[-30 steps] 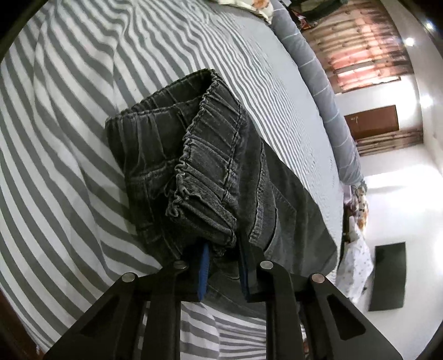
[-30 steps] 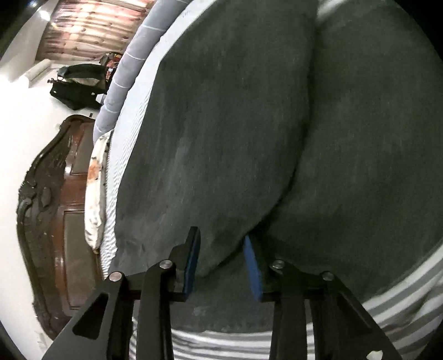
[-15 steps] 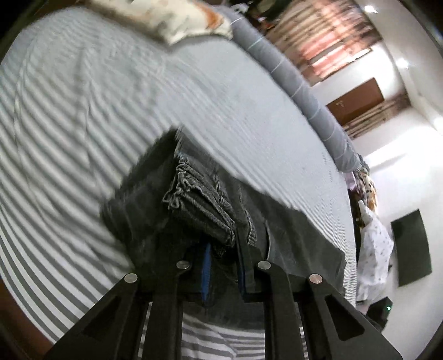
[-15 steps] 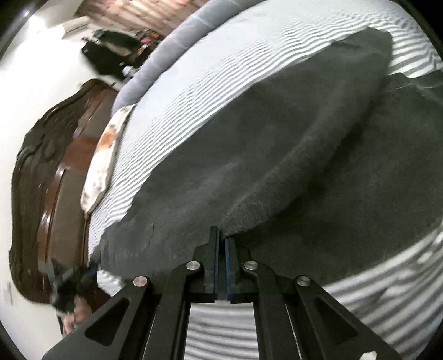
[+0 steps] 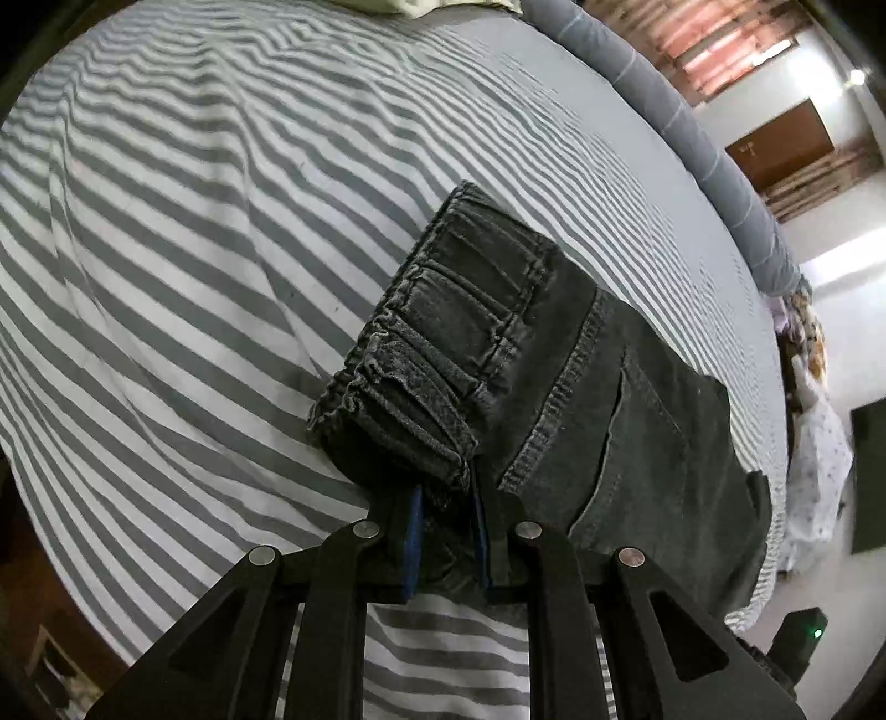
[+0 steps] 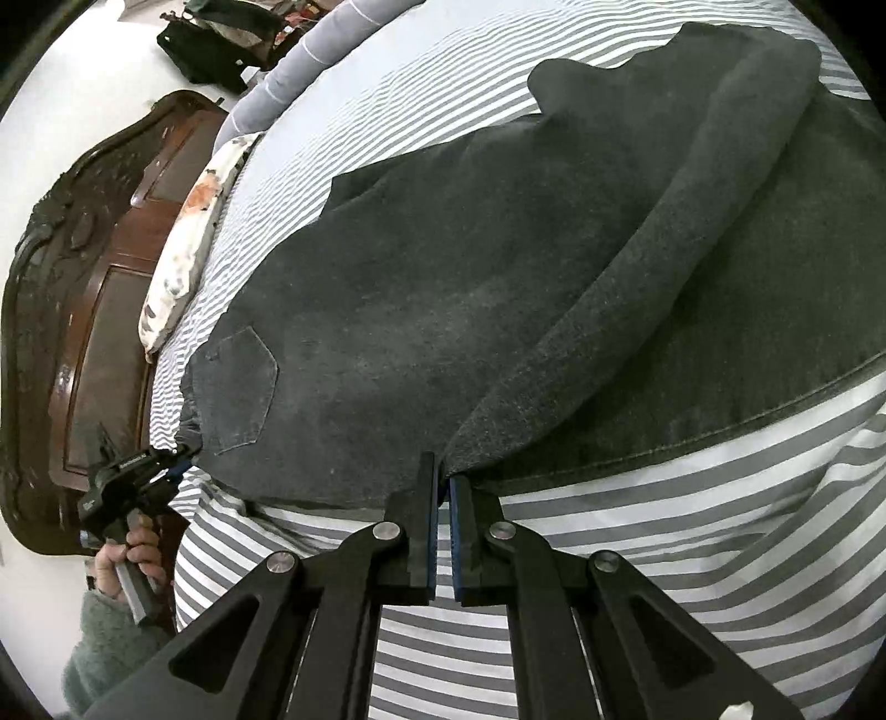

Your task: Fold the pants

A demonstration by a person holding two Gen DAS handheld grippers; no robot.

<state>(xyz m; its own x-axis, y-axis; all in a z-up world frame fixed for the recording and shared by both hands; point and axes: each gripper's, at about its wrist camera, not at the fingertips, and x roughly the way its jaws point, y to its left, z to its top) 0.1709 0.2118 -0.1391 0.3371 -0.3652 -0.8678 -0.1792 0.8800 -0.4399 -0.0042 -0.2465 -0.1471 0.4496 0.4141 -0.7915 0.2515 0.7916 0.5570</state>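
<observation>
Dark grey denim pants lie spread on a grey-and-white striped bed, one leg folded over the other. My left gripper is shut on the bunched elastic waistband at the pants' near corner. It also shows in the right wrist view, at the waistband end beside a back pocket. My right gripper is shut on the folded edge of the pants leg near the bed's front edge.
A dark carved wooden headboard and a floral pillow stand at the bed's head. A long grey bolster runs along the far side. Bags lie on the floor beyond.
My right gripper has closed on the pants leg's folded edge and pulled back toward the bed's front. My left gripper kept the waistband and shifted, so the waistband now lies flatter.
</observation>
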